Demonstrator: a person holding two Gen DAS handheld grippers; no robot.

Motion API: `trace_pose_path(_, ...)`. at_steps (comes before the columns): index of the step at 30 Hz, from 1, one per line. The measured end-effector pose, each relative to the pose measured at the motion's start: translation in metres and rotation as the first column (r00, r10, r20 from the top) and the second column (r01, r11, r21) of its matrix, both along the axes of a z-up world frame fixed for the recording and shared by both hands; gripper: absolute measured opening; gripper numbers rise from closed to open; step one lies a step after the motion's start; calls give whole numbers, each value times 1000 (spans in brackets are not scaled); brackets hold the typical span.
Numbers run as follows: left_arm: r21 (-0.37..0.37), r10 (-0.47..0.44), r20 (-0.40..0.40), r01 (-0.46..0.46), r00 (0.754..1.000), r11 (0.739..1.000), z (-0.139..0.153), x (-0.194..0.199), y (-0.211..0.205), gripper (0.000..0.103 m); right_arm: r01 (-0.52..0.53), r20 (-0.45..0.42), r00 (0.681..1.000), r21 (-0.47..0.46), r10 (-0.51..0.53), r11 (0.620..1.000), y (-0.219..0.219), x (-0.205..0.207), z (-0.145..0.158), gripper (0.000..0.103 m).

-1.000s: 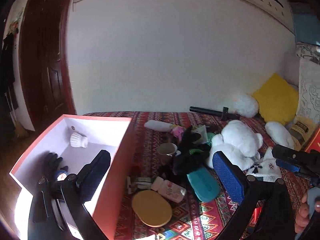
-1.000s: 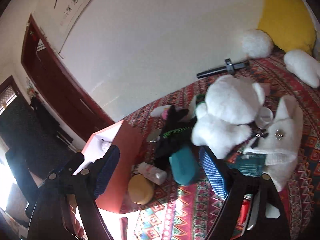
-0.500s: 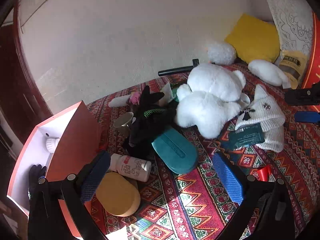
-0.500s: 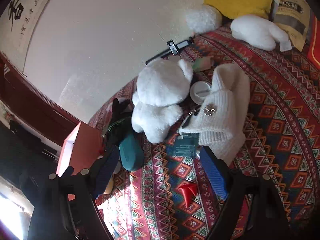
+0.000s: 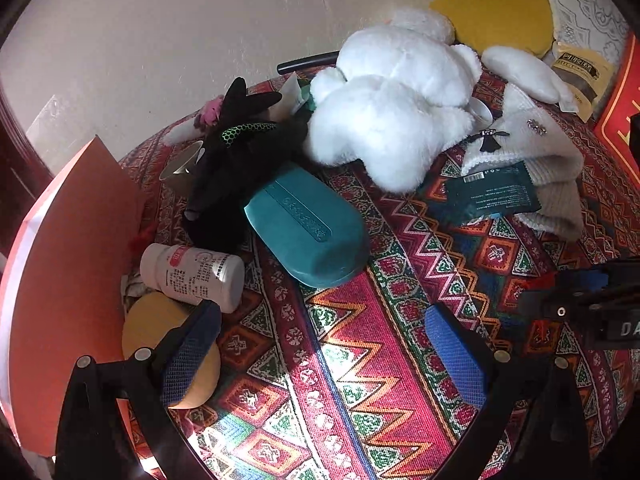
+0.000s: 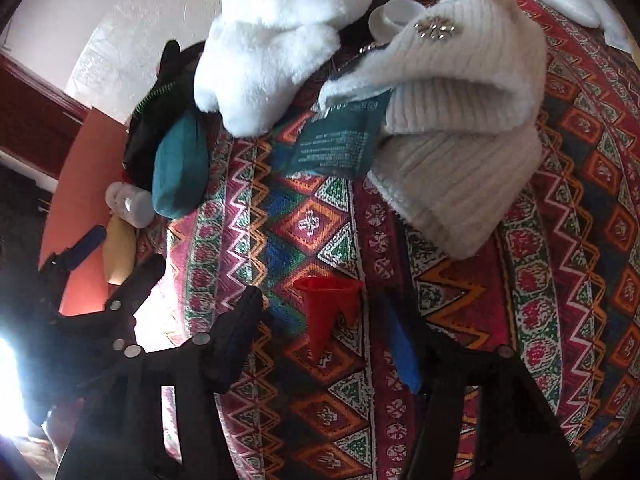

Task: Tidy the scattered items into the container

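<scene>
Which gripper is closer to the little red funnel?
The right gripper. The red funnel lies between its fingers, which have just been closing in on it. The left gripper hangs over bare patterned cloth, beside the yellow case, well away from the funnel.

Plain cream wall (image 5: pixel 168 40) behind the bed, faint scuffs on it. Dark red wooden door frame (image 6: pixel 28 120) at far left. Bed covered with a woven geometric-pattern spread (image 5: pixel 360 360) in red, green, blue, orange. Yellow cushion (image 5: pixel 492 4) and a pale patterned pillow (image 5: pixel 580 4) against the wall. Sunlight patch (image 5: pixel 304 364) on the spread; strong glare (image 6: pixel 12 380) at lower left.
</scene>
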State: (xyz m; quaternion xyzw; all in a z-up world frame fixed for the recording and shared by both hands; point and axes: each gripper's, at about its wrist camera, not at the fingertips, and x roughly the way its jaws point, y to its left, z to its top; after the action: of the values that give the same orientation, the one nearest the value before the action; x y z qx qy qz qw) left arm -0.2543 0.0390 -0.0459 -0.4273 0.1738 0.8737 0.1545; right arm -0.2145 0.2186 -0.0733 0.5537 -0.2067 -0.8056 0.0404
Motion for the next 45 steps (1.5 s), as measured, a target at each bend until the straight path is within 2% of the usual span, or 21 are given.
trace_pose_path(2,-7,-15,4,15,1000,1000,0,0,3,103,-30,-17,999,46,31,999,-4,-1,4,34)
trace_pose_path(6,-37,-14,-15,13,1000,999,-3,0,11,103,-27,-52,998,-47,24,999,5,3,11,34)
trace_pose_path(10,-20,10,-50,-11,999,1000,8,-8,8,103,-25,-86,996,-117,15,993,17,6,18,34)
trace_pose_path(15,-18,119,-89,-121,989,993,37,-53,-29,103,-5,-74,997,-155,-6,988,25,7,17,34)
trace_pose_path(17,-46,153,-68,-157,986,987,50,-84,-49,103,-2,-74,997,-161,-10,987,27,6,18,34)
trace_pose_path(20,-193,161,-21,-162,987,968,62,-131,-73,92,-2,-79,997,-166,-11,986,28,1,18,34)
trace_pose_path(23,-263,161,106,-128,981,956,56,-169,-90,88,-1,-83,996,-181,-15,984,32,-2,17,34)
trace_pose_path(25,-310,144,195,-79,970,948,37,-186,-93,88,3,-83,996,-204,-20,979,35,-6,16,34)
trace_pose_path(27,-368,147,233,-53,961,928,16,-197,-96,84,6,-83,996,-234,-26,972,38,-10,15,34)
trace_pose_path(30,-495,138,196,-23,971,869,-7,-209,-89,82,13,-81,996,-275,-36,961,41,-14,13,34)
trace_pose_path(31,-537,143,183,-23,973,843,-16,-212,-87,82,14,-79,996,-286,-38,958,42,-15,13,34)
trace_pose_path(33,-637,135,158,-4,978,771,-37,-217,-86,84,13,-77,996,-294,-37,956,41,-15,12,34)
trace_pose_path(34,-639,143,203,20,969,769,-49,-220,-89,67,12,-76,996,-292,-36,956,41,-15,12,34)
trace_pose_path(35,-588,158,267,31,951,808,-57,-224,-95,55,12,-74,997,-294,-36,956,41,-16,12,34)
trace_pose_path(36,-538,167,290,17,942,843,-56,-228,-101,49,15,-71,997,-298,-38,954,42,-16,11,34)
trace_pose_path(38,-464,189,359,-1,914,886,-51,-238,-113,40,22,-63,997,-317,-45,948,44,-15,10,34)
trace_pose_path(39,-425,205,394,-20,896,905,-49,-242,-119,31,25,-61,997,-327,-48,945,46,-15,9,34)
trace_pose_path(40,-413,215,406,-31,888,910,-48,-244,-122,31,28,-60,997,-332,-50,943,47,-15,9,34)
trace_pose_path(43,-443,198,386,-7,901,896,-48,-242,-121,31,31,-63,996,-352,-57,936,48,-16,10,34)
trace_pose_path(45,-429,196,383,-14,903,903,-44,-243,-125,31,27,-66,996,-354,-54,935,47,-16,11,34)
